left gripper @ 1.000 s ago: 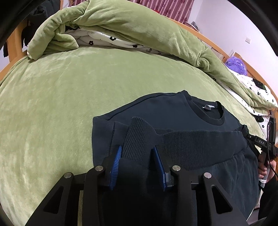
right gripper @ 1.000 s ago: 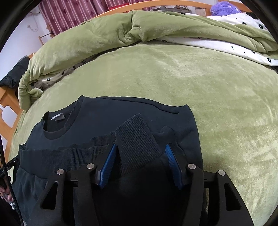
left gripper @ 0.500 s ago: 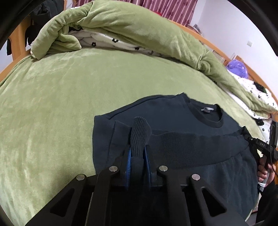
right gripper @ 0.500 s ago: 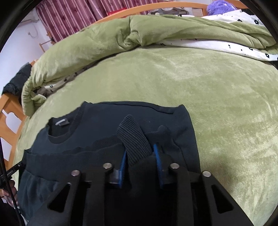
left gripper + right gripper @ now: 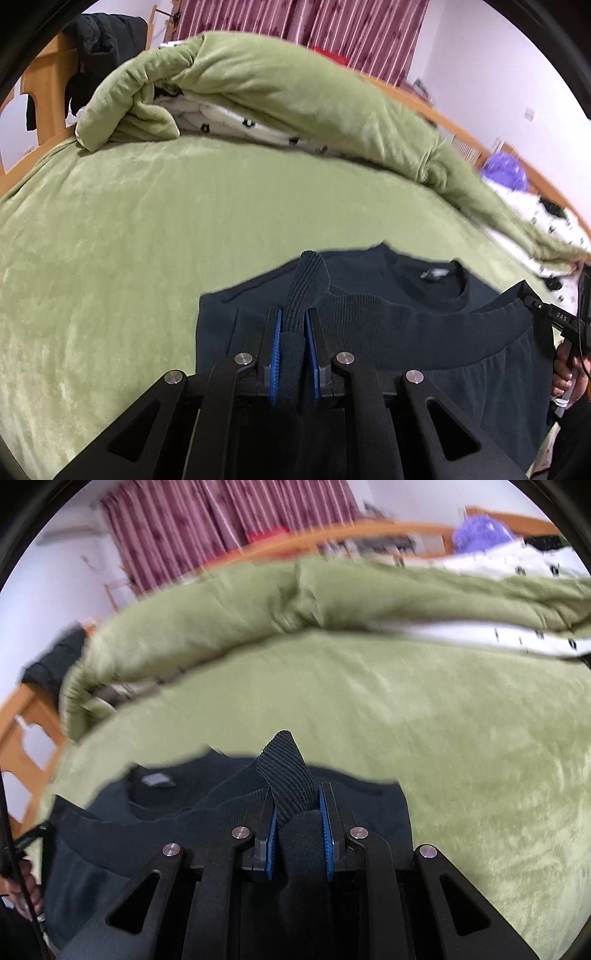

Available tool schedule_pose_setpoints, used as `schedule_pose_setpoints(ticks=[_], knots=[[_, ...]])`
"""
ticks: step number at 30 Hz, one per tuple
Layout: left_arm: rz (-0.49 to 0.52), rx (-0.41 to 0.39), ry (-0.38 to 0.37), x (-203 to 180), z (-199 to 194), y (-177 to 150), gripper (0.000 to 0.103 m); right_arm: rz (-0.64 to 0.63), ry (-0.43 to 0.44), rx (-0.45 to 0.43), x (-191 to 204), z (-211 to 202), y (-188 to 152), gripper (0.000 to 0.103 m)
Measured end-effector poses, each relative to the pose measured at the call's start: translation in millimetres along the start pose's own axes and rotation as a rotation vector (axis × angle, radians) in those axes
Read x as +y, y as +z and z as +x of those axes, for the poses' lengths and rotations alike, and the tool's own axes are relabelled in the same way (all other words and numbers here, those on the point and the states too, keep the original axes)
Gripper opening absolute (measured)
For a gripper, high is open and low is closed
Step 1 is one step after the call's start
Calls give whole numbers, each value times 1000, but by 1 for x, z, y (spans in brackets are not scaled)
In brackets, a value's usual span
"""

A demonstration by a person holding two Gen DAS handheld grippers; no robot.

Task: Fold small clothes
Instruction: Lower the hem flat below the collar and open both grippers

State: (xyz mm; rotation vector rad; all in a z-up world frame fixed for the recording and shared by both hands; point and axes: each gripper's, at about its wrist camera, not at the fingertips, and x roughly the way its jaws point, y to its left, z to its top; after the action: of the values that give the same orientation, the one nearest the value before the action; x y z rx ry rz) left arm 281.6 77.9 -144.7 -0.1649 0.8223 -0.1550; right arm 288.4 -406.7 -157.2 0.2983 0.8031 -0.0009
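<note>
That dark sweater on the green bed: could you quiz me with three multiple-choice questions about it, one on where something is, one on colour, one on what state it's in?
1. Where does the dark sweater lie?
A. On the green bedspread
B. Over the wooden bed frame
C. On the floor

2. What colour are the pads of the left tool?
A. Red
B. Blue
C. White

3. What is happening to the sweater's ribbed hem?
A. It lies flat and untouched
B. It is pinched by one tool only
C. It is pinched by both tools

Answers:
1. A, green plush shows around the sweater's left side and collar side.
2. B, blue strips line the inner faces of both fingers.
3. C, ribbed fabric sticks up between the left tool's pads and also between those of the right tool, whose jaws are closing on it.
</note>
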Motion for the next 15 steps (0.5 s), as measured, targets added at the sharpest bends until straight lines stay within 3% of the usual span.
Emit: schedule_pose_setpoints(ticks=[3, 9, 15], knots=[[21, 51, 36, -2, 9, -7, 14, -23, -74, 109, 0, 30, -14, 24], [-32, 83, 5, 9, 5, -9, 30, 5, -73, 67, -3, 12, -17, 32], [-19, 84, -20, 6, -18, -13, 32, 24, -56, 39, -4, -37, -28, 32]])
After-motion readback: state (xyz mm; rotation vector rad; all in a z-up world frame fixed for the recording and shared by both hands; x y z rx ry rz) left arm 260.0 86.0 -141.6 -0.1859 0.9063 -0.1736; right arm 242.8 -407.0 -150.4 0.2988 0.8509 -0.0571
